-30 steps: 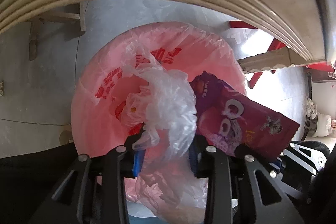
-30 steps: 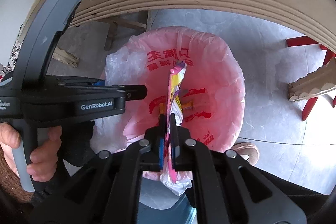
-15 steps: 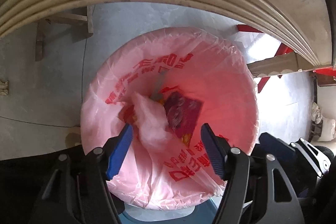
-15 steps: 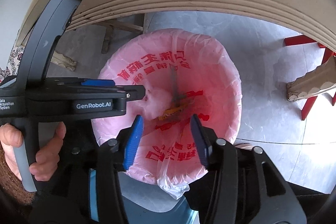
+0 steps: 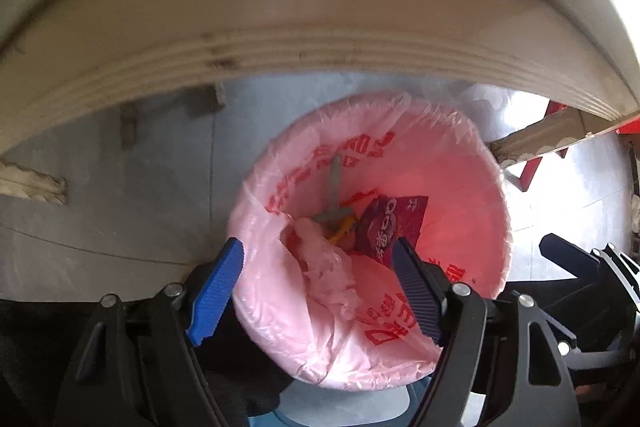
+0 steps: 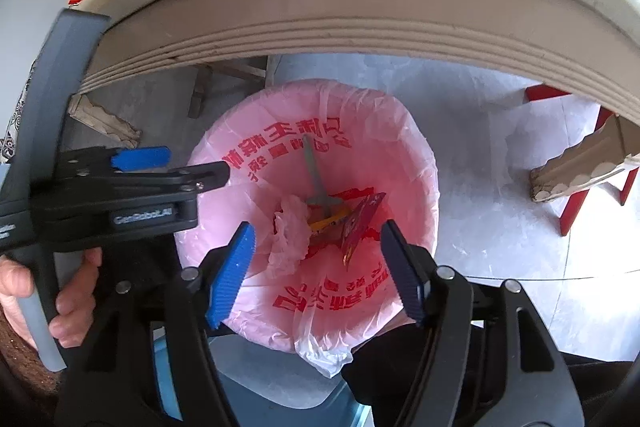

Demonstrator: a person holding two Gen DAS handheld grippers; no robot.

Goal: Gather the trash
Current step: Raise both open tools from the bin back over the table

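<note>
Left wrist view: my left hand-held gripper [image 5: 316, 291] hangs over the pink plastic bin liner [image 5: 460, 187], jaws just spread apart, nothing between them.
Right wrist view: my right hand-held gripper [image 6: 316, 267] has likewise just been opening, empty.
Trash: crumpled clear plastic bag [image 5: 328, 267] and purple snack wrapper [image 5: 392, 223] lie inside the liner.
</note>
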